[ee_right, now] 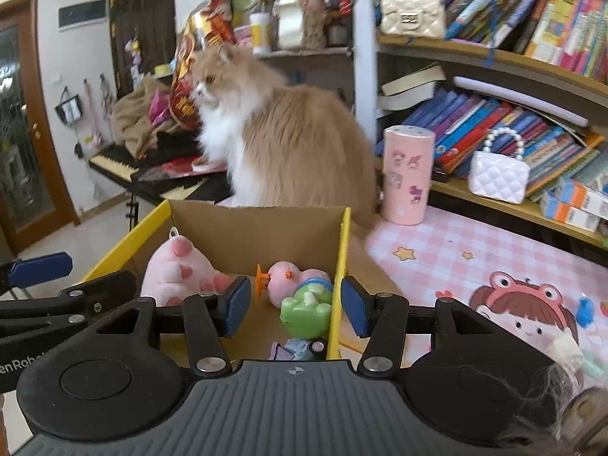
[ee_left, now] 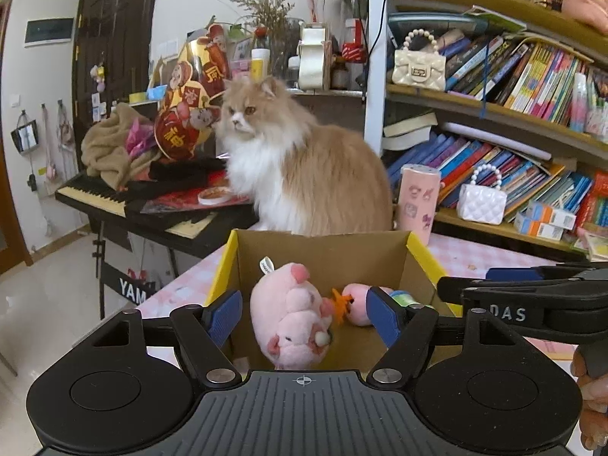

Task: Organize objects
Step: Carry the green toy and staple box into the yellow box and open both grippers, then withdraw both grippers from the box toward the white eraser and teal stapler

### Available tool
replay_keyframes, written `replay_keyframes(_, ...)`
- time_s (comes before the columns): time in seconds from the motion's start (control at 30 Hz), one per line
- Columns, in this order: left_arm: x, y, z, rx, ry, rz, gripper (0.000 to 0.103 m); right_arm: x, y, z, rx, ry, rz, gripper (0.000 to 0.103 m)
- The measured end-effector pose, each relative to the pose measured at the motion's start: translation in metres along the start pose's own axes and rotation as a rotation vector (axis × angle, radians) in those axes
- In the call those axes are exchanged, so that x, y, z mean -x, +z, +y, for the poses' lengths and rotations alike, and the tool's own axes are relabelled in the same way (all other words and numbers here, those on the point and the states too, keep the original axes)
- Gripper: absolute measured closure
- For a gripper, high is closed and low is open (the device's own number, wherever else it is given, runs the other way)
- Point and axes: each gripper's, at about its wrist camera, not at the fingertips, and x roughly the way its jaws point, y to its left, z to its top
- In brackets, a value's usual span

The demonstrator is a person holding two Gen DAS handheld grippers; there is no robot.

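1. Both grippers hang over the near end of the box: the left gripper (ee_left: 306,313) has its fingers wide apart with nothing between them, and the right gripper (ee_right: 295,306) is spread open and empty too.
2. Under them, a brown cardboard box (ee_right: 258,231) with yellow edges sits on the table (ee_right: 448,250), which has a pink checked cloth.
3. Inside the box lie a pink pig plush (ee_left: 292,319), a small pink duck toy (ee_right: 287,277) with an orange beak, and a green frog toy (ee_right: 307,309).
4. At the near end of the box there is a small purple thing (ee_right: 283,351), cut off by the gripper, and I cannot tell what it is.
5. Behind the box sits a fluffy orange and white cat (ee_left: 304,159).
6. Beside the cat stands a pink cup (ee_right: 406,174) with stickers.
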Motion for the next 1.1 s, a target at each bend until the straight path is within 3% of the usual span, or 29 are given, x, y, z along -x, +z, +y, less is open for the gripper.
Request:
replay_keyframes(0.27,0.032,-0.018,0.007,-0.008,-0.029,0.035,0.028,0.042,-0.026,0.007,-0.04,-0.075,-0.022,0.053)
replay_keyframes(0.63,0.072,-0.046,0.005,-0.061,-0.097,0.09,0.028,0.085,-0.079,0.014,-0.147,-0.223,0.02,0.052)
replay_keyframes(1.1,0.071,-0.074,-0.031,-0.129,-0.234,0.172,0.028,0.124,-0.134,0.009,-0.209,-0.317,0.128,0.051)
